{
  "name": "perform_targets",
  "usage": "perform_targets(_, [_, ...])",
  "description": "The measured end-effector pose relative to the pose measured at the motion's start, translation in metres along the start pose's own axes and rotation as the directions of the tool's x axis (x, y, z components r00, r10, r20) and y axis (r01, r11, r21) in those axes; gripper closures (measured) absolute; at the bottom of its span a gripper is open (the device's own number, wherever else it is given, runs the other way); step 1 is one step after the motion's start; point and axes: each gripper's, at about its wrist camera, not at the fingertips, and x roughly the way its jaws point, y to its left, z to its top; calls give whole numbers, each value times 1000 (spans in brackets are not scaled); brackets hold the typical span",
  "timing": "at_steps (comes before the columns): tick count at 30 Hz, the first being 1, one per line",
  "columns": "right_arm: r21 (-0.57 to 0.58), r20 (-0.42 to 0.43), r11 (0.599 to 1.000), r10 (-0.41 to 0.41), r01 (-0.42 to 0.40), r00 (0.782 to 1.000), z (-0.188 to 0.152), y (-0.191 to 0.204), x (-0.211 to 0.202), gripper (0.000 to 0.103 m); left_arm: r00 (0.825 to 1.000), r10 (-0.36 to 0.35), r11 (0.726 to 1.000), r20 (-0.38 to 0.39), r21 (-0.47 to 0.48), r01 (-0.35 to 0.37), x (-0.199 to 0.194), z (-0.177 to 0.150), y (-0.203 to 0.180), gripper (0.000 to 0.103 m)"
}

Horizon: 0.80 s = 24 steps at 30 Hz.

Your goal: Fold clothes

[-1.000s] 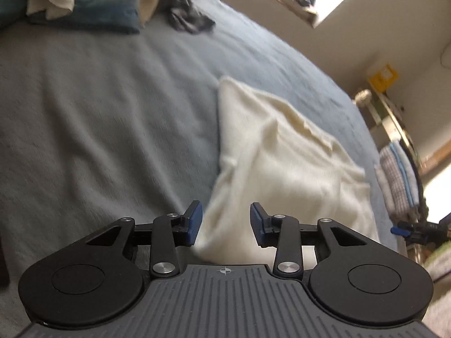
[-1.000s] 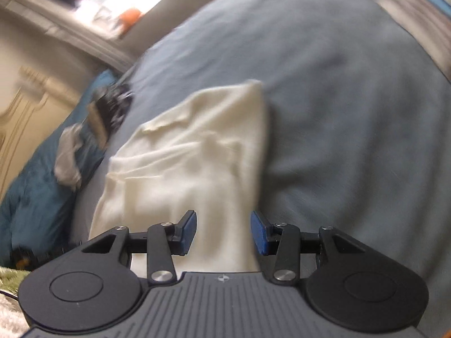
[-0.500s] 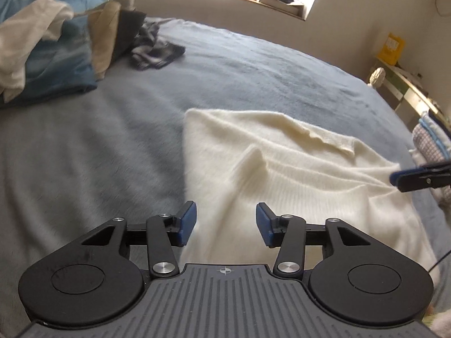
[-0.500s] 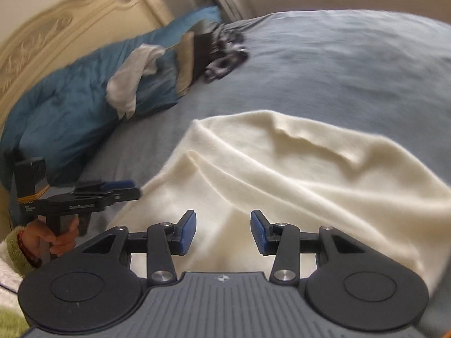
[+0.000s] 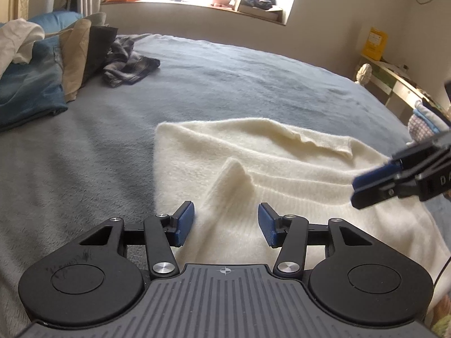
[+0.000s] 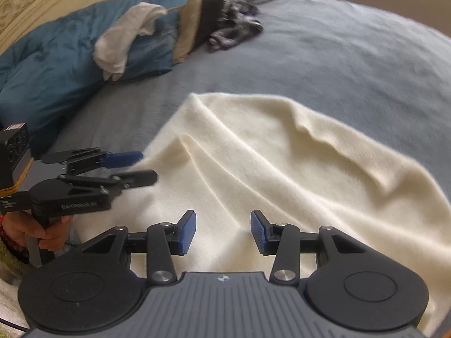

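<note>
A cream knitted garment (image 5: 282, 174) lies spread on the grey-blue bed cover (image 5: 225, 79), and everything else is placed here in relation to that garment. It is rumpled: a raised pinch of fabric stands up near its middle, and a loose folded edge runs along its far side. The left gripper (image 5: 226, 224) hangs just above the garment's near part, its blue-padded fingers (image 5: 184, 222) set wide apart with nothing between them, the raised pinch just ahead of the gap. The right gripper (image 6: 223, 231) is also low over the garment's near part, jaws wide and empty, with long soft creases running away from it across the knit. In the left wrist view the right gripper enters over the garment's right-hand edge; in the right wrist view the left gripper shows over the garment's left-hand edge, its two fingers apart, with the person's hand (image 6: 50, 233) gripping its handle below. Whether either tool touches the cloth cannot be told. Beyond the garment's far left corner, well apart from it, a dark checked garment (image 5: 126, 64) lies crumpled on the cover beside a pile of folded tan and dark clothes (image 5: 81, 53), a white cloth (image 6: 126, 36) and a blue duvet (image 6: 50, 64). Past the garment's far side, a bright window sill (image 5: 197, 2) holds scattered items.
</note>
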Motion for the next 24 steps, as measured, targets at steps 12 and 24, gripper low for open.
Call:
perform_targets(12, [-290,-28,957,-32,22,999,7,27,46,63,999,39,999,-3,-21,-39,11,-3,4,66])
perform_targets(24, [-484,107,867,-77,119,991,-2,54,46,101,1000,-11,991,20,-136,14,8,-5,23,68])
